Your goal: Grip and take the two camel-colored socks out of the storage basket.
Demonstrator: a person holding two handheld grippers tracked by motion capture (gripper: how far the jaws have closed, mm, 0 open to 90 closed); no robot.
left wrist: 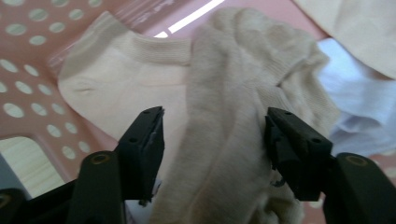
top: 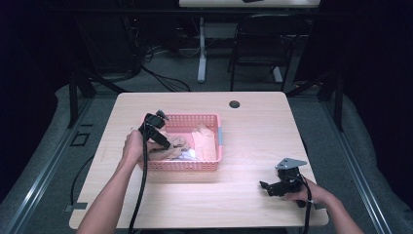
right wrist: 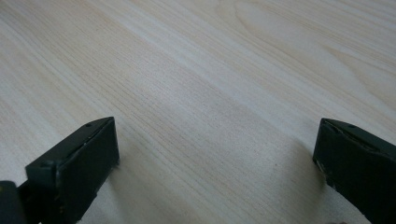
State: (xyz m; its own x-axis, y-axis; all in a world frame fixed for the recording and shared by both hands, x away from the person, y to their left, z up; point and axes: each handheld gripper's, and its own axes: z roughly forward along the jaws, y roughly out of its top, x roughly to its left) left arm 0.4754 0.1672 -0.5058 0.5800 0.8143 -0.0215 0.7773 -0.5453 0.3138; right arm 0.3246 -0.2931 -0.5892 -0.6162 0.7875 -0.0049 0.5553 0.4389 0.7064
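Both grippers (top: 155,127) (top: 278,185) are black with black cables; the right one carries a grey three-cornered plate (top: 290,163); arms are bare.

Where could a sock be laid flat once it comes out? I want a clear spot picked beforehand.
Bare table lies right of the pink basket, up to the right gripper, and along the far edge. The basket is crowded with socks, where the left gripper reaches.

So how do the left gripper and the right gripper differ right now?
The left gripper reaches into the pink basket, jaws either side of a beige sock; the right gripper rests over bare table, nothing between its wider-set jaws. Both are black, hand-held.
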